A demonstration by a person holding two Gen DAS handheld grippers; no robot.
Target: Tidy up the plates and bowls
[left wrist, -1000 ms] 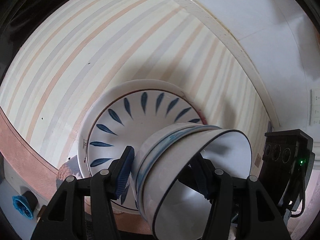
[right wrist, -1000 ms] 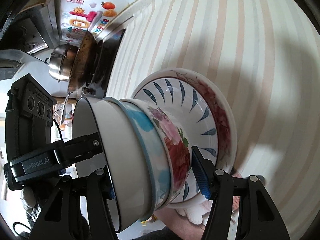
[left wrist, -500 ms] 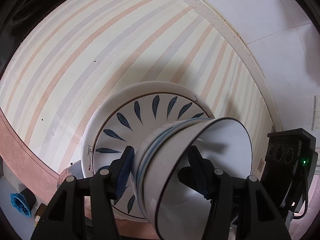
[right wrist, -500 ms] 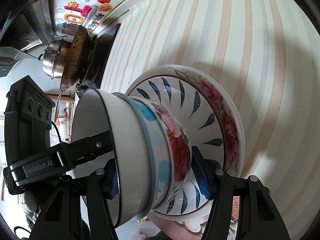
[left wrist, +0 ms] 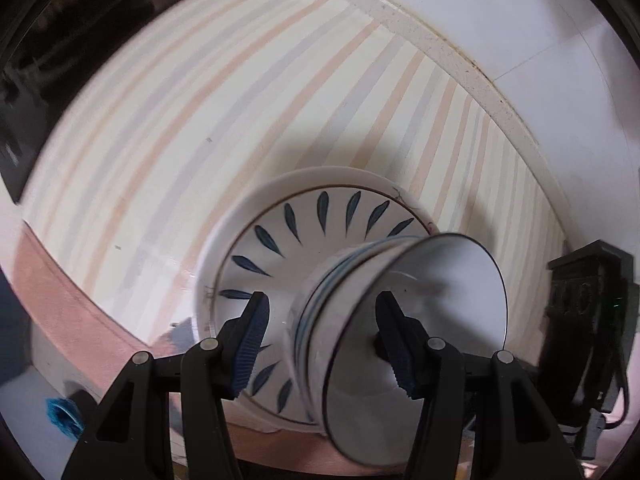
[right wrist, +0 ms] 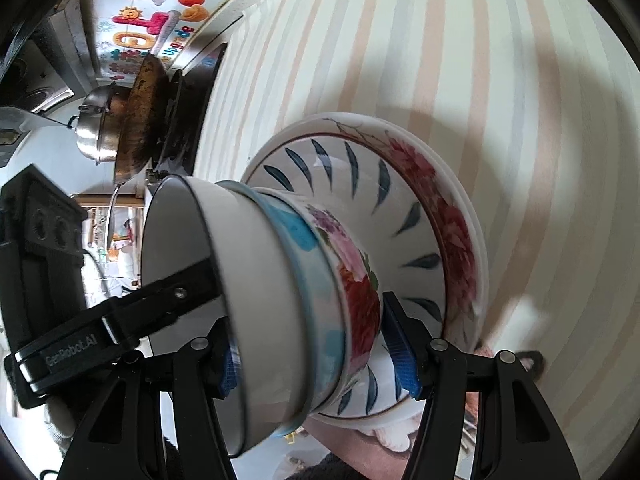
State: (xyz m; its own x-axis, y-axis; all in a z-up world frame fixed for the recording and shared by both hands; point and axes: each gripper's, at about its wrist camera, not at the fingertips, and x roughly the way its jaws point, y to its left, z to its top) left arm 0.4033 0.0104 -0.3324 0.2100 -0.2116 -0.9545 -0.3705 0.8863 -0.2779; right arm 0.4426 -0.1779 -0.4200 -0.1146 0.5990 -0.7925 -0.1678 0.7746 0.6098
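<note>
A stack of nested bowls [right wrist: 288, 300] stands in a blue-leaf plate [right wrist: 404, 216] that lies on a floral-rimmed plate [right wrist: 456, 224] on the striped counter. The top bowl [left wrist: 416, 320] is white with a dark rim; below it are a blue-patterned one and a floral one. My left gripper [left wrist: 324, 336] and my right gripper [right wrist: 312, 348] each straddle the bowl stack from opposite sides, with the fingers at the bowl walls. In the left wrist view a small gap shows beside the left finger [left wrist: 252, 332]. Whether either gripper presses the bowls is not clear.
The striped counter [left wrist: 200, 128] stretches around the plates. A stove with a wok and a steel pot [right wrist: 120, 120] stands at the far end. The wall [left wrist: 520, 20] borders the counter. The counter's front edge [left wrist: 80, 312] is close by.
Both views shifted slightly; the plates and bowl stack now sit lower and closer in the frames. The bowls stay in the plate between the fingers.
</note>
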